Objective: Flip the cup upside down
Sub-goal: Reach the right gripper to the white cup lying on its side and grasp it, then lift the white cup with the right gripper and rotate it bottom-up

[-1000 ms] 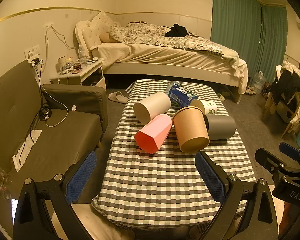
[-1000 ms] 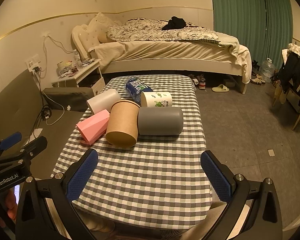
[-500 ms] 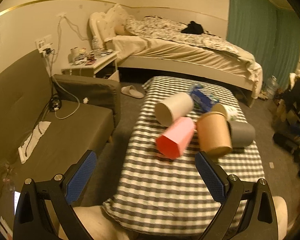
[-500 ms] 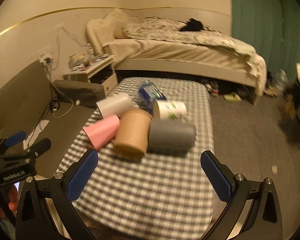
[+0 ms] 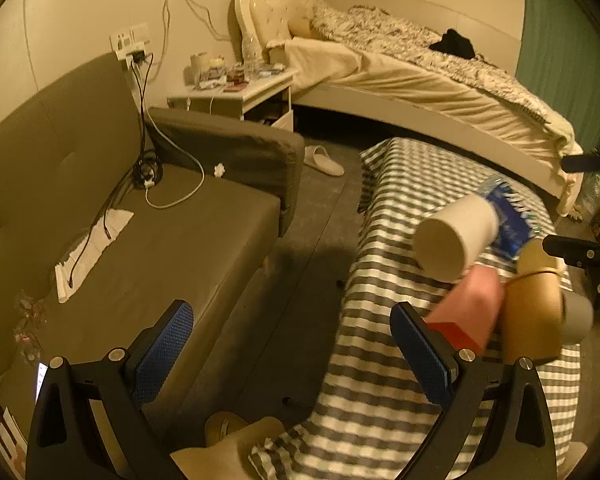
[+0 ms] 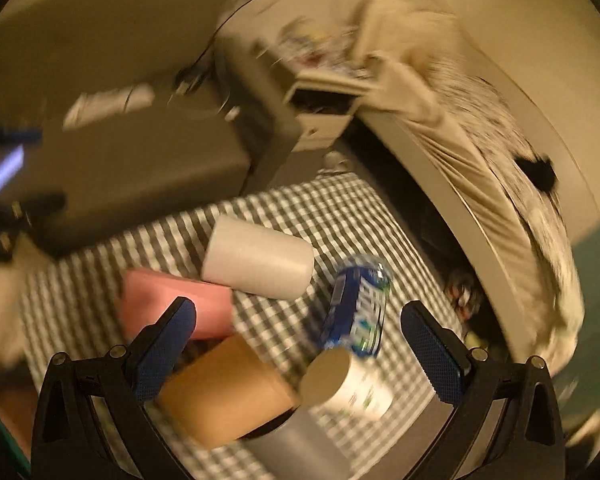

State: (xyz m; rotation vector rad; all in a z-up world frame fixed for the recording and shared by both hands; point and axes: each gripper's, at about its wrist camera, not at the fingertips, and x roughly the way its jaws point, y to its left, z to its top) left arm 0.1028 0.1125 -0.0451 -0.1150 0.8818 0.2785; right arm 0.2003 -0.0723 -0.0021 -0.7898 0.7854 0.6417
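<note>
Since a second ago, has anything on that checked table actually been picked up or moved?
Nothing has been picked up. Both grippers moved in over the table: the right gripper now hangs open above the brown cup, and the left gripper swung left toward the sofa. The white cup, pink cup, brown cup and bottle lie on their sides as before.

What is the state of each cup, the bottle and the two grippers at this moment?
white cup: lying on its side
pink cup: lying on its side
brown paper cup: lying on its side
grey cup: lying on its side
printed paper cup: lying on its side
blue-label bottle: lying flat
left gripper: open, empty
right gripper: open, empty
</note>
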